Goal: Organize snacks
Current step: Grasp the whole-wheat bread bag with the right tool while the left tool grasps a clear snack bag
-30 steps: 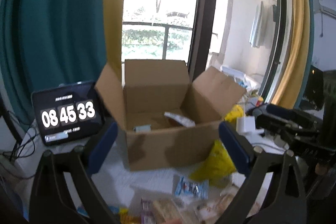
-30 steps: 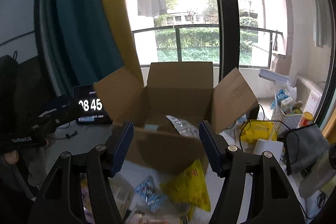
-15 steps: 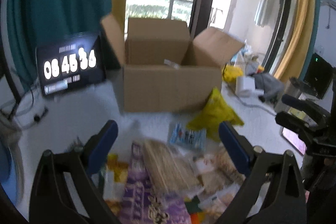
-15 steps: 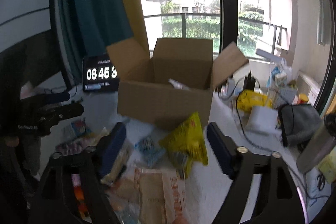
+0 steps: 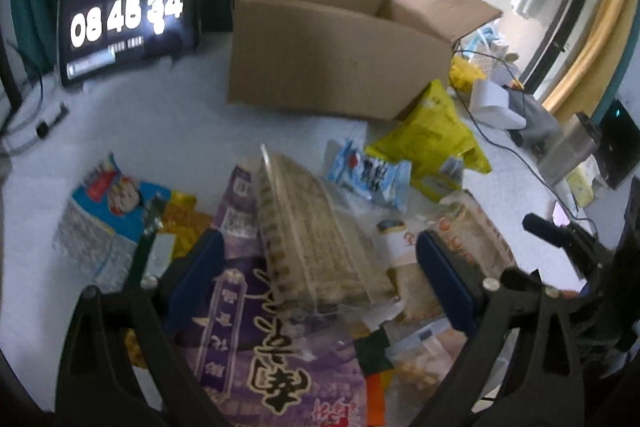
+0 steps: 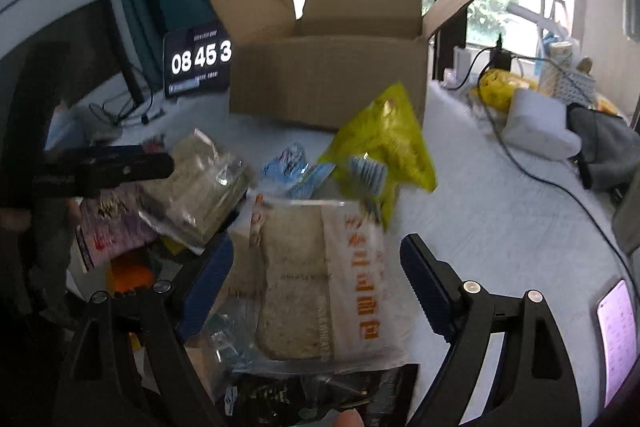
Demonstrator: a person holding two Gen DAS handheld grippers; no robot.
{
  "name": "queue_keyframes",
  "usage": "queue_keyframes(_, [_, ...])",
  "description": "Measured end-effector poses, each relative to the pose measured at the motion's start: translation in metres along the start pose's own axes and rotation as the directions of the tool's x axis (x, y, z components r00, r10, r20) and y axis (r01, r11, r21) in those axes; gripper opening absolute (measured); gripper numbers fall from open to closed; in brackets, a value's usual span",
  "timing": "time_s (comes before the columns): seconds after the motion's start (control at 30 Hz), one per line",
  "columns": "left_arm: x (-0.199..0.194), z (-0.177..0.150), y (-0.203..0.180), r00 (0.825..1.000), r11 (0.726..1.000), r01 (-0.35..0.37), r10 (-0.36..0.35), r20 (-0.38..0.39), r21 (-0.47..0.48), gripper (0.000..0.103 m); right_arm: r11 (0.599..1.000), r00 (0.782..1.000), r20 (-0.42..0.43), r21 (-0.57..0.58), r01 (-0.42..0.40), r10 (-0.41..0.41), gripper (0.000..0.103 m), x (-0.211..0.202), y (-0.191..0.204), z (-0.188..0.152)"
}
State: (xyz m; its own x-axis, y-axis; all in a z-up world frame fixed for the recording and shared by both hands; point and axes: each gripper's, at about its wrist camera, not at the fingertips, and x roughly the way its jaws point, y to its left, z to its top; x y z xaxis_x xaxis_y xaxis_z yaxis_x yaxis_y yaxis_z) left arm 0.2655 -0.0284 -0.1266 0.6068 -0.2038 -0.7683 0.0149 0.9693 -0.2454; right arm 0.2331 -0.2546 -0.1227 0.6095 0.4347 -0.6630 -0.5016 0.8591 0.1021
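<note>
Right wrist view looks down on a clear plastic bag of sliced bread with red lettering (image 6: 320, 279), lying flat on the white cloth-covered surface (image 6: 500, 227) directly between the blue-padded right tongs (image 6: 316, 279). Those tongs have just been opening and now stand wide, pads on either side of the bag and not pressing it. It looks light and squashy: I would close gently across the loaf's narrow width, near its middle, since the slick film could slide and a hard squeeze would crush the slices.

From the left wrist view, the left tongs (image 5: 316, 279) are also spread wide, straddling a clear rigid tray of pale biscuits (image 5: 316, 231) that rests tilted on a flat purple foil packet with large characters (image 5: 272, 379). The tray seems stiff but brittle, so its long side walls are probably the safest hold.

Beyond the heap lie a puffy yellow crisp bag (image 6: 384, 143) and a small blue-and-white wrapper (image 5: 368, 179), both just in front of the open brown cardboard box (image 6: 328, 79), where the snacks presumably belong. A dark tablet showing a clock (image 5: 124, 23) stands left of the box.
</note>
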Motion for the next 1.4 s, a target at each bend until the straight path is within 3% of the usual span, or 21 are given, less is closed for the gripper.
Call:
queue_keyframes(0.2, [0.006,0.001,-0.006,1.0,1.0,0.014,-0.014,-0.005,0.015,0.097,1.0,0.999,-0.05,-0.014,0.004,-0.005,0.088,0.017,0.006,-0.004])
queue_keyframes(0.33, [0.008,0.003,-0.014,1.0,0.998,0.028,-0.028,-0.003,0.047,0.092,0.998,0.994,-0.096,-0.015,0.057,-0.058,0.088,0.032,0.004,-0.008])
queue_keyframes(0.5, [0.02,0.005,-0.015,0.999,1.0,0.016,-0.015,-0.037,0.02,0.061,1.0,0.995,-0.099,0.017,0.022,-0.021,0.088,0.036,-0.003,-0.013])
queue_keyframes(0.67, [0.022,0.008,-0.01,0.999,1.0,0.016,-0.017,-0.03,-0.024,0.047,0.999,0.997,-0.075,0.047,0.004,-0.001,0.082,0.036,-0.009,-0.016])
queue_keyframes(0.87, [0.011,0.013,-0.017,0.992,0.991,0.126,-0.125,0.031,-0.046,0.047,0.992,0.997,-0.05,0.115,-0.047,0.053,0.077,0.034,-0.02,-0.016])
queue_keyframes(0.97, [0.006,0.017,-0.031,0.986,0.987,0.163,-0.163,0.046,0.0,0.047,0.985,0.996,-0.031,0.157,-0.076,0.082,0.077,0.033,-0.025,-0.017])
queue_keyframes(1.07, [0.011,0.017,-0.038,0.985,0.986,0.169,-0.169,0.045,0.012,0.051,0.977,0.995,-0.017,0.193,-0.096,0.101,0.077,0.033,-0.031,-0.017])
queue_keyframes(1.13, [0.02,0.016,-0.039,0.986,0.987,0.163,-0.163,0.019,0.015,0.059,0.975,0.995,-0.011,0.198,-0.098,0.102,0.077,0.034,-0.033,-0.018])
queue_keyframes(1.17, [0.028,0.014,-0.04,0.991,0.991,0.13,-0.13,-0.008,0.025,0.066,0.975,0.995,-0.008,0.199,-0.096,0.1,0.077,0.034,-0.031,-0.019])
queue_keyframes(1.2, [0.04,0.01,-0.04,0.996,0.997,0.065,-0.063,-0.055,0.031,0.067,0.976,0.995,-0.006,0.199,-0.093,0.096,0.077,0.034,-0.031,-0.019])
queue_keyframes(1.23, [0.053,0.005,-0.037,0.992,0.999,0.032,-0.032,-0.121,0.0,0.066,0.976,0.996,-0.006,0.198,-0.09,0.093,0.077,0.034,-0.029,-0.019])
queue_keyframes(1.27, [0.056,0.002,-0.034,0.989,0.998,0.061,-0.065,-0.131,-0.034,0.066,0.976,0.996,-0.005,0.199,-0.089,0.092,0.077,0.033,-0.029,-0.02])
queue_keyframes(1.33, [0.051,0.001,-0.04,0.993,0.998,0.066,-0.065,-0.096,0.004,0.062,0.974,0.995,-0.003,0.207,-0.092,0.095,0.077,0.033,-0.03,-0.02])
queue_keyframes(1.4, [0.045,0.004,-0.044,0.994,0.997,0.079,-0.077,-0.082,0.014,0.05,0.973,0.996,-0.005,0.211,-0.09,0.093,0.077,0.034,-0.032,-0.021])
